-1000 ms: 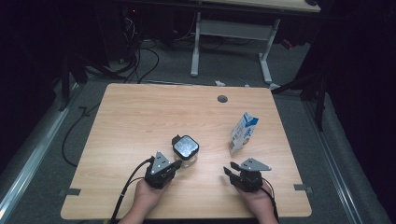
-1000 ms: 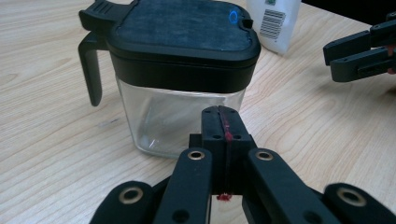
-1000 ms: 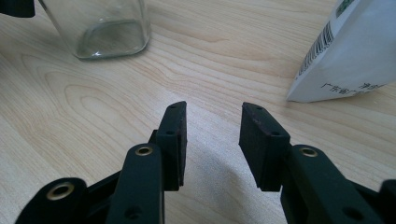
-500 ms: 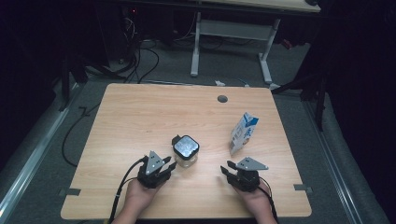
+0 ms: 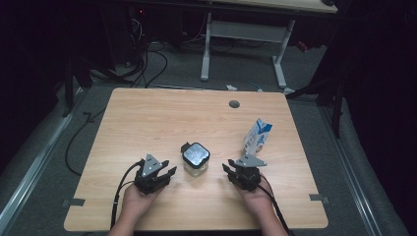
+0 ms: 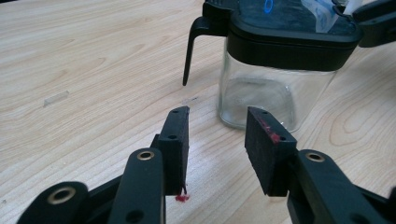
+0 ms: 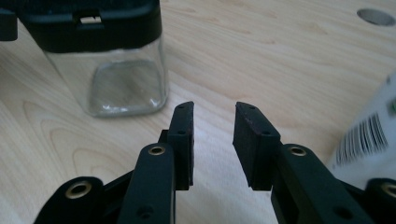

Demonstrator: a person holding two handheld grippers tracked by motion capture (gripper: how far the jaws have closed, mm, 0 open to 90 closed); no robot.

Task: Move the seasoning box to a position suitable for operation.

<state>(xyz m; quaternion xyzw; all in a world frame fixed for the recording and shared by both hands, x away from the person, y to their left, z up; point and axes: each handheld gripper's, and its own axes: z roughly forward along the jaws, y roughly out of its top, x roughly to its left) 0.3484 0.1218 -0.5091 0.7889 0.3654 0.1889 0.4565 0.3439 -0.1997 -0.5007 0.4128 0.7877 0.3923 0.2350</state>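
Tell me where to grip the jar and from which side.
Grip the jar on its clear glass body below the black lid, coming in level from the left gripper's side. It stands upright with flat, squarish walls; the lid overhangs and has protruding clips.

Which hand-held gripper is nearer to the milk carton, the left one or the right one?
The right. The right hand-held gripper sits just below and left of the milk carton, close beside it. The left hand-held gripper lies beyond the glass jar, on the jar's far side from the carton.
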